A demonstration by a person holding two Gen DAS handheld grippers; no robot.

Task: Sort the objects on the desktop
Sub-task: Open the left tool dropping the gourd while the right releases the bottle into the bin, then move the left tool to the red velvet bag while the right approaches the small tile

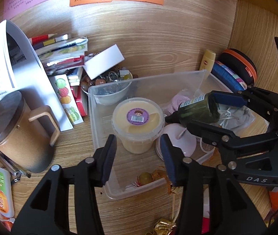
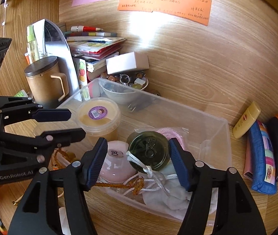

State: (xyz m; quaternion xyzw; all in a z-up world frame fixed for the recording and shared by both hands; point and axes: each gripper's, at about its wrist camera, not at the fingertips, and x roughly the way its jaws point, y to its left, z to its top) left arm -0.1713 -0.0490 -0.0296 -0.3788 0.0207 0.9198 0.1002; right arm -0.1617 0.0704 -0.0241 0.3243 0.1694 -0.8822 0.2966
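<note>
Over the clear bin (image 1: 103, 117), left wrist view: left hand-held gripper (image 1: 139, 156) spread apart, empty; yellow tub (image 1: 138, 121) just beyond.
Right wrist view: right hand-held gripper (image 2: 139, 160) clamped on dark green bottle (image 2: 149, 152), long axis pointing away, above bin.

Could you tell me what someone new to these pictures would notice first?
First, the dark green bottle that the right tool holds sideways over the clear bin. Next, the yellow tub with a purple sticker, upright inside the bin, just beyond the open, empty left tool. Then the brown lidded mug left of the bin, and the orange note on the wooden back wall.
</note>
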